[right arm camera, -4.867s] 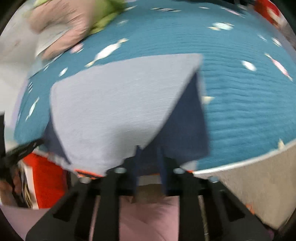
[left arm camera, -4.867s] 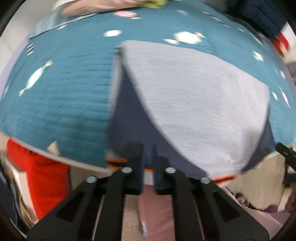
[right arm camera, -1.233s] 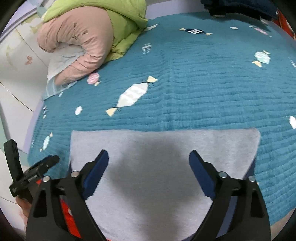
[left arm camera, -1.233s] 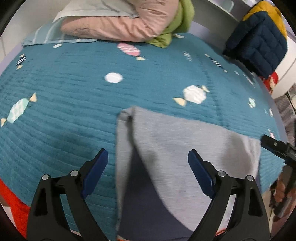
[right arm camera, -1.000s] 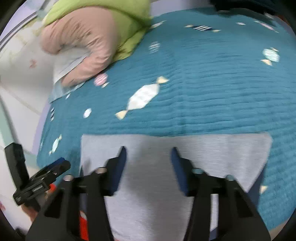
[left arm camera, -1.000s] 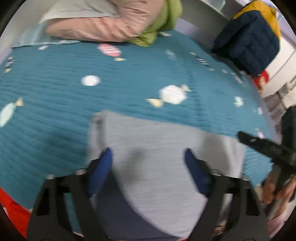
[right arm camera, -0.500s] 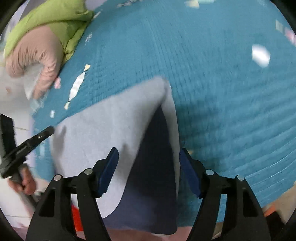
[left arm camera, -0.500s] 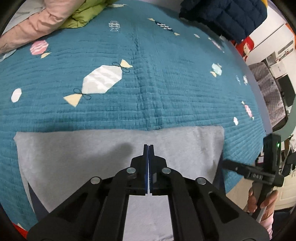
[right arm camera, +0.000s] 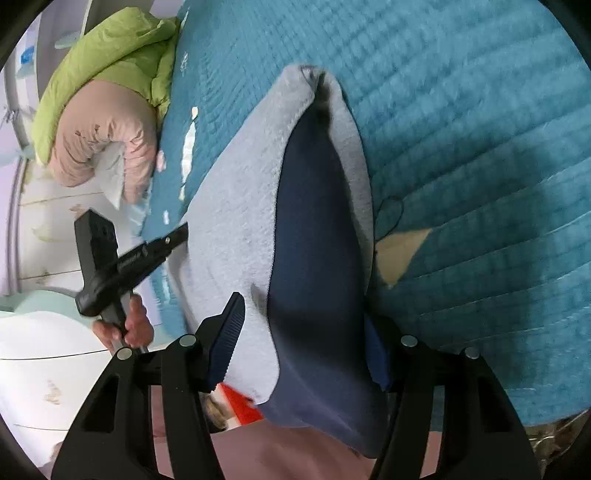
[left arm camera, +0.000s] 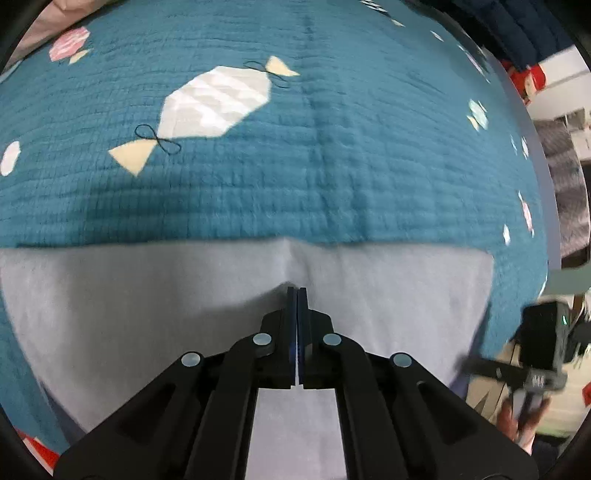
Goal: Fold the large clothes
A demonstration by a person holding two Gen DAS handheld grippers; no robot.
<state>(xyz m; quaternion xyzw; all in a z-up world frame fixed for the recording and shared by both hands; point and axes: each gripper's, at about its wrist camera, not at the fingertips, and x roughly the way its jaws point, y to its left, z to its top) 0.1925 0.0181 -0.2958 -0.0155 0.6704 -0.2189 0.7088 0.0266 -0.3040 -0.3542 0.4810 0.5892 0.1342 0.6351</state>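
A large garment, grey fleece on one face and navy on the other, lies folded on the teal quilt. My left gripper is shut and points steeply down, its tips on the grey fabric just behind the far folded edge, where a small crease runs forward. Nothing shows between its pads. My right gripper is at the garment's right side edge. The layered grey and navy edge lies between its jaws, which are closing. The pads do not visibly press the fabric.
Pink and green duvets are bunched at the head of the bed. A dark padded jacket lies at the far corner. White furniture stands beside the bed. The quilt's near edge is close under both grippers.
The left gripper went from open to shut and sank onto the grey fabric. The right gripper rolled, swung to the garment's right edge and now has that edge between its jaws.
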